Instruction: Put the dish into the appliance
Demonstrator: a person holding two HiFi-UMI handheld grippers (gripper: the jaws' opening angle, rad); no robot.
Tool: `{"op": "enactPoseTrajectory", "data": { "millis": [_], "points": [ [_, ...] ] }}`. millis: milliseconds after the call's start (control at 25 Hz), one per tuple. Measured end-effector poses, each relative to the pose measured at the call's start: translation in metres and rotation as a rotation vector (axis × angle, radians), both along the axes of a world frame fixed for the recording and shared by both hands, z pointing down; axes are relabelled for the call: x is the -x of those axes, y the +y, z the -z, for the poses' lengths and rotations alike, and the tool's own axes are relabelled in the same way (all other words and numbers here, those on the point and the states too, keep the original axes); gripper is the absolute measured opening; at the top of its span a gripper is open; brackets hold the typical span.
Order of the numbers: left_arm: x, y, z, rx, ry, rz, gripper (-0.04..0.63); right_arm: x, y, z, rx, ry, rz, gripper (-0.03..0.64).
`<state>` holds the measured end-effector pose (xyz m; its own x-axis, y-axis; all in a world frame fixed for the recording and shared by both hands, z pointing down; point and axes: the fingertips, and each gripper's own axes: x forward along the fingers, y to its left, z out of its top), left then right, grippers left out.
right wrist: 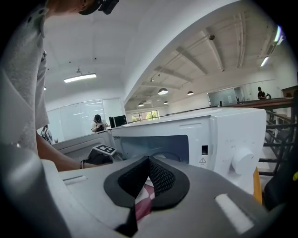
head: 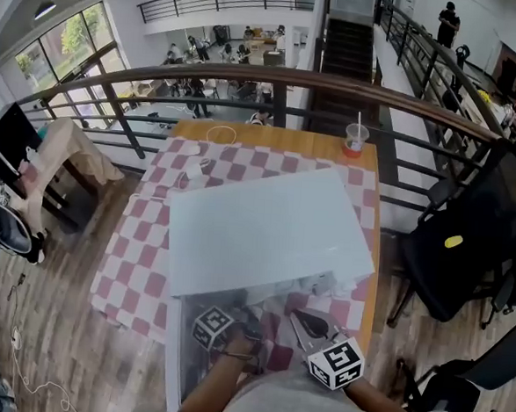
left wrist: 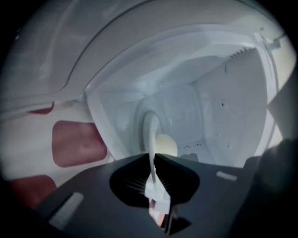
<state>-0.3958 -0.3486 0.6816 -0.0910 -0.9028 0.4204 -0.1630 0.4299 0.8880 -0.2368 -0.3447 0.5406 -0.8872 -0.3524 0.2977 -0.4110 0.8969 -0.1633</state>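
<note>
Plate is pinched by its rim in the left claw inside the microwave; right claw is closed, empty. A slip could be caused by that thin grip.

A wooden table seen from above, standing against a railing. A red-and-white checked cloth covers most of the top and hangs over the edge at 9 o'clock; bare wood shows in a strip along the far edge at 12 o'clock and down the side at 3 o'clock. A white microwave sits on the cloth, filling the centre and the near half towards 6 o'clock. A clear cup with a straw stands on the bare wood at 1 o'clock. A looped white cable lies at 11 o'clock, at the cloth's far edge. A small white object, too small to identify, rests on the cloth at 10 o'clock.
</note>
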Motion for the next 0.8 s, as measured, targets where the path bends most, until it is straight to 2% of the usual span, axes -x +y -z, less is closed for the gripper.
{"op": "enactPoseTrajectory", "data": {
  "millis": [160,280,400,520,640,800],
  "points": [
    [-0.012,-0.001,0.008,0.062,-0.190,-0.174,0.084,-0.003,0.004,-0.001,0.012,0.011,-0.005,0.000],
    [-0.022,-0.005,0.017,0.102,-0.312,-0.316,0.185,-0.002,0.006,-0.001,0.010,0.012,0.002,-0.002],
    [-0.037,-0.004,0.015,0.202,-0.475,-0.490,0.270,0.000,0.009,-0.003,0.007,0.014,0.014,-0.002],
    [-0.047,0.002,0.003,0.341,-0.630,-0.616,0.307,0.001,0.011,-0.005,0.005,0.019,0.022,0.000],
    [-0.050,0.009,-0.007,0.434,-0.719,-0.637,0.347,0.002,0.012,-0.006,0.004,0.018,0.024,-0.002],
    [-0.047,0.014,-0.008,0.487,-0.783,-0.588,0.364,-0.003,0.014,-0.009,0.011,0.028,0.020,-0.001]
  ]
}}
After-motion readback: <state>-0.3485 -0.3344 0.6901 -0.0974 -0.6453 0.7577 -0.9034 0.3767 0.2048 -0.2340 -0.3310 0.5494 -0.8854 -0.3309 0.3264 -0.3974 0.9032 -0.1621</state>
